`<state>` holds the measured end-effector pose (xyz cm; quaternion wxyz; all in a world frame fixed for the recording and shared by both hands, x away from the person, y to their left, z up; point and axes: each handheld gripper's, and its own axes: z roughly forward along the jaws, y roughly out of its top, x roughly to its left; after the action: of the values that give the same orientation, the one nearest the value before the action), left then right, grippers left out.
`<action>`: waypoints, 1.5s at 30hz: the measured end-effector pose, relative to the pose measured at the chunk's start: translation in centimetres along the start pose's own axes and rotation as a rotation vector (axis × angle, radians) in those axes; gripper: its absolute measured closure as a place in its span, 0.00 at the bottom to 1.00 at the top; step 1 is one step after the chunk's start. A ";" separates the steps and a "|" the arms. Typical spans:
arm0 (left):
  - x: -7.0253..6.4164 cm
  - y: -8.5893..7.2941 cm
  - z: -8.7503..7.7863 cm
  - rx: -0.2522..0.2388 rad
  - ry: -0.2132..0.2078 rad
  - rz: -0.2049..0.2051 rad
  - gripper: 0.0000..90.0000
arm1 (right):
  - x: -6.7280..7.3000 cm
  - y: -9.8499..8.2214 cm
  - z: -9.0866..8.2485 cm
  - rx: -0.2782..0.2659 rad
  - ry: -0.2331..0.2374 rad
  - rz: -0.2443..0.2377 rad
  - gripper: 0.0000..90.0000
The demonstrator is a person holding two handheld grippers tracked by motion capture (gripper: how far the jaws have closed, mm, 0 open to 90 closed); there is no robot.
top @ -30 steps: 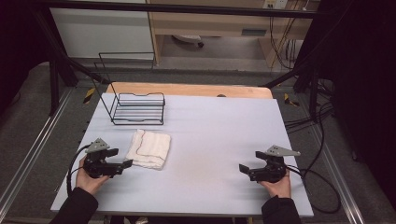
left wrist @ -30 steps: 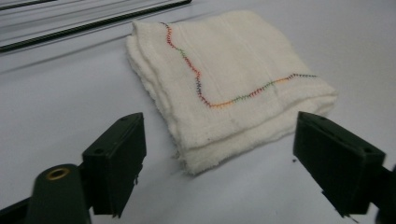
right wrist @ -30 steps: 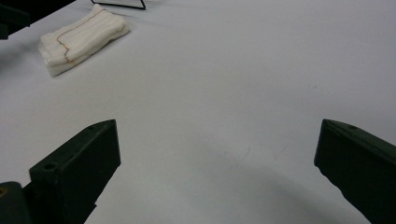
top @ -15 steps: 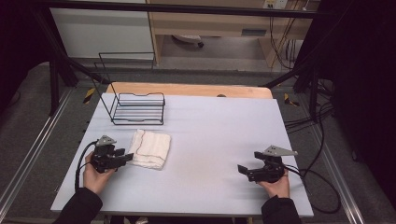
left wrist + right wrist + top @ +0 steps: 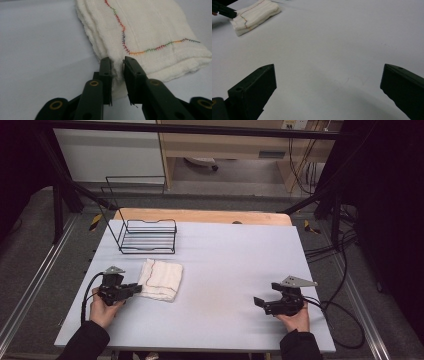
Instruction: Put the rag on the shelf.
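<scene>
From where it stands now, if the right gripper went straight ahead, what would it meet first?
Probably nothing: the right gripper, jaws open, points across bare table. The cloth lies far off to the side of that line.

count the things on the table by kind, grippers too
cloth: 1
wire rack: 1
grippers: 2, left gripper and right gripper
total: 4

The folded cloth (image 5: 150, 37) runs off the top edge at twelve o'clock. Its near corner is hidden between the left gripper (image 5: 117, 62) pads, which have just been closing.
</scene>
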<state>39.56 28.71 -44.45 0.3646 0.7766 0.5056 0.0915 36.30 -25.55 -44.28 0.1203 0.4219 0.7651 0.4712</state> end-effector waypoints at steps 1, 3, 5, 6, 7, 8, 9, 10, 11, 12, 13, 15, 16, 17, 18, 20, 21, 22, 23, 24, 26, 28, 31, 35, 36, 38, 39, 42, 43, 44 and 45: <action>-0.1 0.0 -0.1 0.004 0.003 -0.001 0.88 | 0.1 0.0 0.0 0.002 0.000 0.005 0.01; -0.2 0.0 -0.1 0.002 0.013 0.008 0.90 | 0.2 0.1 0.2 0.003 0.001 -0.003 0.01; -0.4 -0.1 -0.2 -0.005 0.016 0.012 0.91 | 0.5 0.2 0.3 0.006 0.001 -0.013 0.01; -0.4 -0.2 -0.3 -0.007 0.016 0.012 0.91 | 0.5 0.2 0.3 0.006 0.001 -0.013 0.01; -0.5 -0.3 -0.3 -0.009 0.016 0.015 0.91 | 0.8 0.3 0.5 0.008 0.008 -0.015 0.01; -0.5 -0.3 -0.4 -0.009 0.016 0.018 0.91 | 0.9 0.4 0.6 0.006 0.009 -0.020 0.01; -0.6 -0.4 -0.5 -0.008 0.014 0.018 0.91 | 0.9 0.4 0.6 0.006 0.009 -0.020 0.01; -0.7 -0.5 -0.6 -0.007 0.014 0.021 0.91 | 1.3 0.6 0.8 0.007 0.018 -0.024 0.02; -0.8 -0.5 -0.7 -0.008 0.014 0.023 0.91 | 1.4 0.7 0.9 0.009 0.020 -0.025 0.02; -0.9 -0.6 -0.9 -0.007 0.010 0.022 0.91 | 1.4 0.7 0.9 0.009 0.020 -0.025 0.02; -1.0 -0.7 -1.0 -0.007 0.007 0.024 0.92 | 1.8 0.8 1.1 0.010 0.027 -0.027 0.02; -1.3 -1.0 -1.2 -0.006 0.003 0.027 0.92 | 2.1 1.0 1.4 0.011 0.037 -0.029 0.02; -1.6 -1.3 -1.4 -0.003 0.000 0.031 0.92 | 2.3 1.0 1.6 0.018 0.040 -0.028 0.02; -1.8 -1.5 -1.5 -0.004 0.000 0.033 0.91 | 2.5 1.1 1.7 0.020 0.042 -0.034 0.02; -2.0 -1.6 -1.6 -0.003 -0.002 0.035 0.91 | 2.5 1.1 1.7 0.020 0.042 -0.034 0.02; -2.4 -1.8 -1.8 -0.003 -0.001 0.039 0.91 | 2.8 1.1 2.0 0.031 0.045 -0.034 0.03; -2.5 -1.9 -1.9 -0.001 -0.001 0.040 0.91 | 2.8 1.1 2.0 0.031 0.045 -0.034 0.03; -2.8 -2.0 -2.0 0.000 -0.002 0.037 0.91 | 2.9 1.1 2.2 0.036 0.049 -0.040 0.03; -3.0 -2.1 -2.0 0.002 0.002 0.042 0.91 | 3.0 1.1 2.2 0.038 0.048 -0.037 0.03; -3.2 -2.2 -2.0 0.003 0.007 0.047 0.91 | 2.9 1.1 2.1 0.039 0.046 -0.041 0.03; -3.3 -2.3 -2.0 0.007 0.013 0.045 0.91 | 2.9 1.1 2.1 0.040 0.043 -0.042 0.03; -3.1 -2.3 -2.0 0.002 0.012 0.038 0.89 | 2.9 1.0 2.1 0.041 0.041 -0.045 0.03; -2.9 -2.2 -2.3 -0.007 0.011 0.043 0.80 | 2.9 1.0 2.1 0.044 0.040 -0.045 0.03; -2.1 -0.9 -2.9 -0.061 0.041 0.062 0.60 | 2.9 1.1 2.2 0.040 0.038 -0.045 0.03; -1.8 -0.5 -3.0 -0.072 0.051 0.061 0.60 | 2.9 1.1 2.2 0.040 0.038 -0.045 0.03; -1.2 0.4 -2.9 -0.082 0.063 0.063 0.45 | 2.9 1.1 2.2 0.045 0.036 -0.042 0.02; -0.8 0.8 -2.8 -0.082 0.066 0.057 0.45 | 2.9 1.1 2.2 0.045 0.036 -0.042 0.02; 0.1 2.0 -2.1 -0.082 0.088 0.060 0.41 | 2.8 1.1 2.2 0.044 0.035 -0.046 0.02; 0.4 2.4 -1.8 -0.075 0.091 0.054 0.39 | 2.8 1.1 2.2 0.046 0.035 -0.046 0.02; 0.8 2.9 -1.4 -0.071 0.085 0.039 0.38 | 2.8 1.1 2.2 0.047 0.035 -0.044 0.02; 1.0 3.2 -1.0 -0.077 0.082 0.030 0.38 | 2.8 1.1 2.3 0.048 0.034 -0.043 0.02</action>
<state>41.81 29.33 -41.88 0.3716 0.7652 0.5044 0.1481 36.45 -21.79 -43.98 0.1071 0.3999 0.7872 0.4570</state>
